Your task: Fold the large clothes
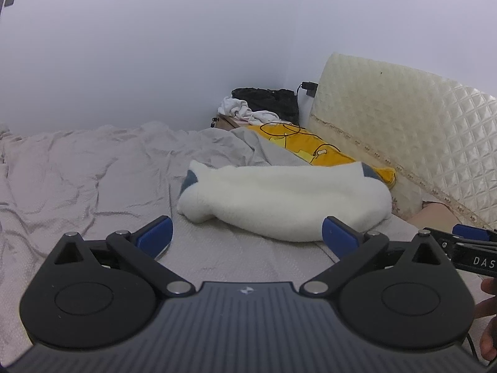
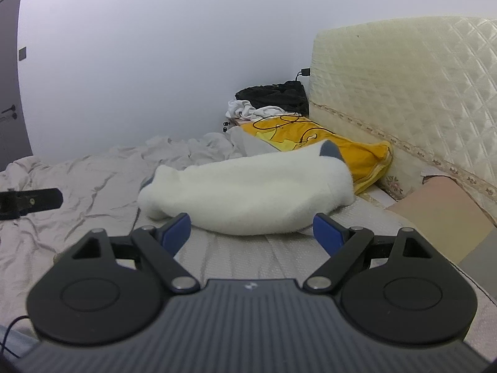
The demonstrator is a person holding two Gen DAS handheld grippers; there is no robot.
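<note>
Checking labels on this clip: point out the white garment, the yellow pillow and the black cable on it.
White garment [image 2: 248,192]: right wrist view, middle of the fleece.
Yellow pillow [image 2: 357,155]: right wrist view, bare yellow right half.
Black cable [image 1: 281,127]: left wrist view, loop on the pillow's far end.

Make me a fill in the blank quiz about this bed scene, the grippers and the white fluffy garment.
1. Both the left gripper and the right gripper have their jaws ____.
2. The white fluffy garment lies on the ____.
3. The pillow behind the garment is ____ in colour.
4. The garment is held by ____ gripper.

Missing words: open; bed; yellow; neither
</note>
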